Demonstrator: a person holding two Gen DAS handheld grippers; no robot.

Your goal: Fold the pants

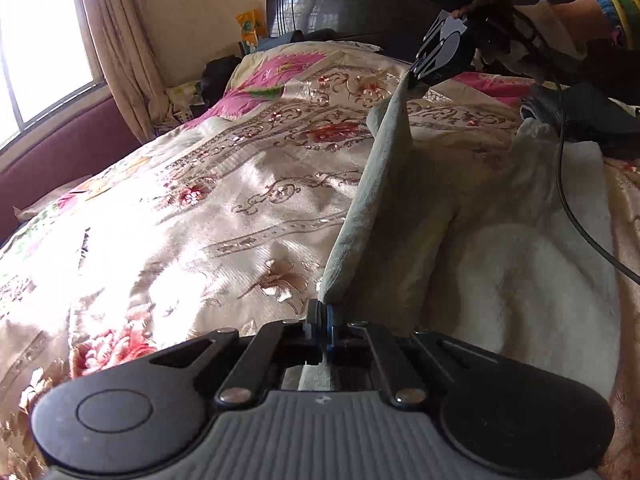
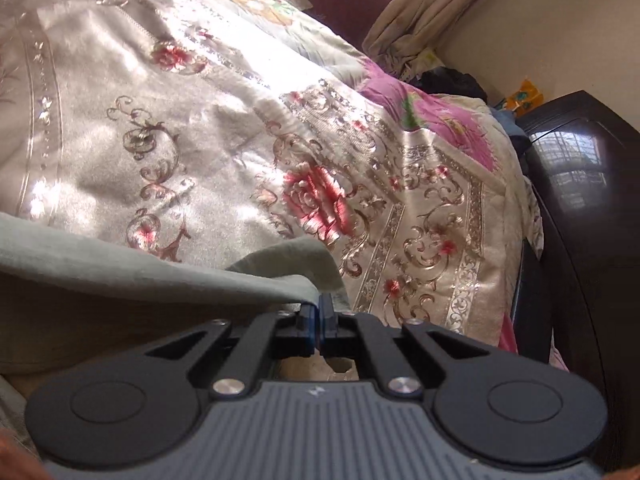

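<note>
At the left, a window [image 1: 44, 40] and curtain [image 1: 116, 48] are seen beyond the floral bedspread [image 1: 168, 208]. The pants [image 1: 376, 184] are stretched above it, their long axis running from the left gripper [image 1: 323, 320], pinched on one end, away to the right gripper [image 1: 416, 76], pinched on the other, before a dark headboard [image 1: 348, 0].

- The pants [image 1: 384, 184] are a soft grey-green.
- The bedspread [image 1: 224, 184] is shiny cream with red and pink flowers and silver swirls.
- The blanket [image 1: 532, 280] is fluffy white.
- The curtain [image 1: 116, 48] is beige.
- The headboard [image 1: 352, 0] is dark brown.
- Each hand-held gripper [image 1: 323, 316] is black and grey.
</note>
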